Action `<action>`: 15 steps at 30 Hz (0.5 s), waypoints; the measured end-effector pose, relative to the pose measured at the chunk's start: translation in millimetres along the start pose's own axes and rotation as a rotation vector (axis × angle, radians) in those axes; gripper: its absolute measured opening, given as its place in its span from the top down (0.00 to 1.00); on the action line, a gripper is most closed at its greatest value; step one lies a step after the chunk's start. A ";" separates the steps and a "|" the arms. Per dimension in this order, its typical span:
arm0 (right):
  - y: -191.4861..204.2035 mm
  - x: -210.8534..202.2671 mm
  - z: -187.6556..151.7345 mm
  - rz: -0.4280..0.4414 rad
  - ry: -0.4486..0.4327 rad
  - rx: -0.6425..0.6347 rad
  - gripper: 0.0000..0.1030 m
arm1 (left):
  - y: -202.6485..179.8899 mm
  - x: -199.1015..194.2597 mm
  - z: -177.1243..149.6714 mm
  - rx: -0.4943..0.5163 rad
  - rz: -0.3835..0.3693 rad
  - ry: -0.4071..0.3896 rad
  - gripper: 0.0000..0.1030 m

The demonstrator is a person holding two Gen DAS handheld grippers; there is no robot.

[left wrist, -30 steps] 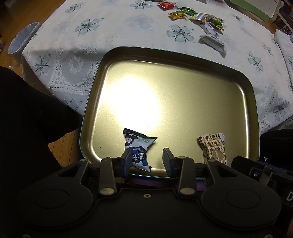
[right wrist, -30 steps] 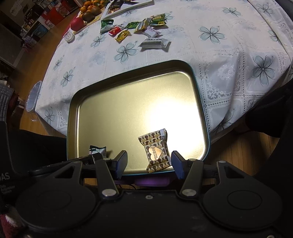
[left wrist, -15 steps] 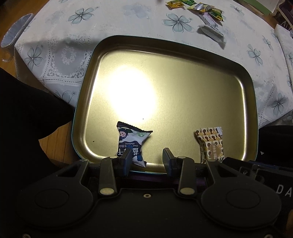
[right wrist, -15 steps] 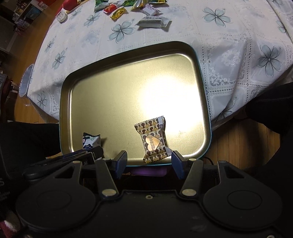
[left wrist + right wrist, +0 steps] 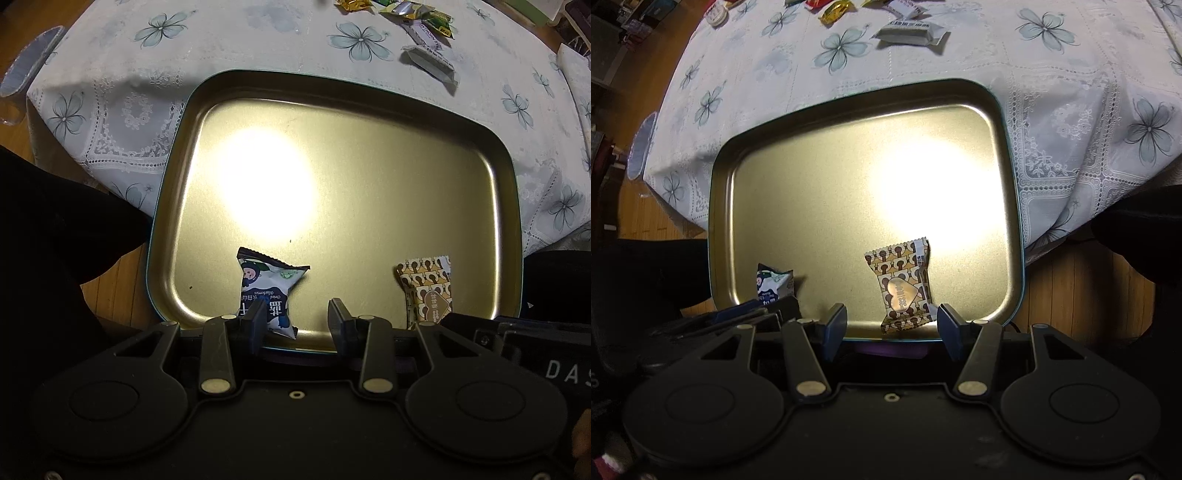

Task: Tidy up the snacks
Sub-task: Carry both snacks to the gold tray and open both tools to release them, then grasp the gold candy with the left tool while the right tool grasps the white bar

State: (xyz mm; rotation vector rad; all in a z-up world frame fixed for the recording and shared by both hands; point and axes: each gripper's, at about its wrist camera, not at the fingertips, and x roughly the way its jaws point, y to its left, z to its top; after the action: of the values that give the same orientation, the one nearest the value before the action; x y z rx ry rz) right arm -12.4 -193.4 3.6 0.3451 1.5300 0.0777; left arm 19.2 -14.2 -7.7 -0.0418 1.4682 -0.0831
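Since the last frame my left gripper (image 5: 297,319) and right gripper (image 5: 892,323) sit higher, both spread apart holding nothing. Blue snack (image 5: 267,291) and brown snack (image 5: 901,288) stay low-centre on the gold tray (image 5: 369,177)

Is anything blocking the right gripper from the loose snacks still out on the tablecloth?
Nothing solid: the right gripper is open, and only the low gold tray lies between it and the white wrapped bar.
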 end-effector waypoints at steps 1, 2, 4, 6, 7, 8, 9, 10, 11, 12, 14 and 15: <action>0.2 2.1 0.9 -0.005 0.012 -0.002 0.44 | -0.1 -0.2 0.7 0.002 -0.001 -0.001 0.55; -0.1 4.1 1.7 -0.016 0.020 0.006 0.44 | -0.2 -0.3 1.3 0.005 -0.001 0.000 0.55; -1.0 9.1 4.2 -0.045 0.024 0.025 0.44 | -0.4 0.4 3.4 0.010 -0.004 0.005 0.55; -0.6 13.0 8.0 -0.054 0.028 0.011 0.44 | -0.6 1.1 6.5 0.015 -0.010 0.012 0.55; -0.6 14.2 10.3 -0.054 0.031 0.004 0.44 | -1.1 1.4 8.5 0.021 -0.010 0.014 0.55; -0.8 15.3 12.8 -0.055 0.034 -0.001 0.44 | -2.2 1.1 10.7 0.029 -0.007 0.014 0.55; -1.1 15.7 15.6 -0.056 0.035 -0.004 0.44 | -3.9 1.1 13.8 0.038 -0.003 0.013 0.55; -1.2 15.4 18.9 -0.058 0.034 -0.006 0.44 | -4.1 0.4 17.2 0.045 0.000 0.011 0.55; -0.6 15.5 22.7 -0.061 0.032 -0.012 0.44 | -4.4 -0.8 21.0 0.055 0.001 0.008 0.55; -0.2 14.5 27.3 -0.066 0.028 -0.020 0.44 | -4.6 -1.8 25.2 0.062 0.001 0.005 0.55; 0.1 11.1 36.2 -0.077 0.013 -0.032 0.44 | -5.1 -4.5 35.7 0.075 0.003 -0.002 0.55; 0.0 8.8 41.7 -0.081 0.002 -0.034 0.44 | -4.9 -5.9 41.5 0.081 0.004 -0.006 0.55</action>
State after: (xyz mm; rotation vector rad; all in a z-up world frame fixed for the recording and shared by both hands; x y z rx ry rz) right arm 29.0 -198.2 -4.8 0.2563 1.5409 0.0404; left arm 59.7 -19.5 2.8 0.0264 1.4573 -0.1393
